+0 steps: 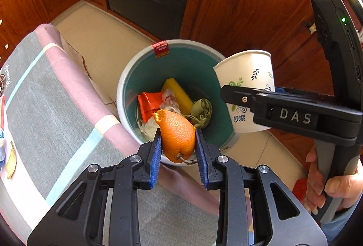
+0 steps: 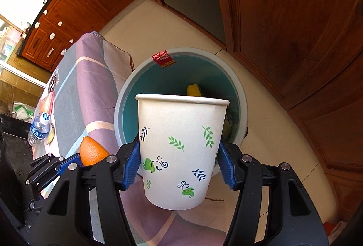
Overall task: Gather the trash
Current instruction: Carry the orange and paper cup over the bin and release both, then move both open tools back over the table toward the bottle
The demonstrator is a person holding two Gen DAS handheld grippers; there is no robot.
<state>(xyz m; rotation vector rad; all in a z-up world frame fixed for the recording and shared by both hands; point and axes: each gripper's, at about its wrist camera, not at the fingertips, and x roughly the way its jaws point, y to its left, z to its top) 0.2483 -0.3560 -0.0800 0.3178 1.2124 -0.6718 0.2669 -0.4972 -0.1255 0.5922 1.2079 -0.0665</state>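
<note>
Left wrist view put me over the step I judged to be in hand: carrying two pieces of trash to the bin (image 1: 127,78) for dropping. My left tongs (image 1: 178,139) were partly closed, the blue pads (image 1: 156,146) pressing both flanks of the orange peel (image 1: 178,134), which hung between them with its stem end toward me and its torn edge pointing ahead at the bin's mouth. Just beyond those fingertips sat the bin's near rim, and inside it lay a yellow block (image 1: 179,92), an orange wrapper (image 1: 147,105) and some greenish scraps (image 1: 202,110). To the right of the left tongs, my right tongs (image 2: 179,162) stood about half open, clamped across the lower body of the paper cup (image 2: 181,146), which sat upright in that grip with its mouth toward the bin; in the right wrist view the cup hid much of the opening ahead. Behind and to the left of both tongs lay the cloth-covered table (image 1: 56,98), with a water bottle (image 2: 38,130) on it well apart from the bin. The next move, as I read it, called for bringing each load squarely over the opening, then spreading the pads so peel and cup fell inside and not onto the rim or the floor.
</note>
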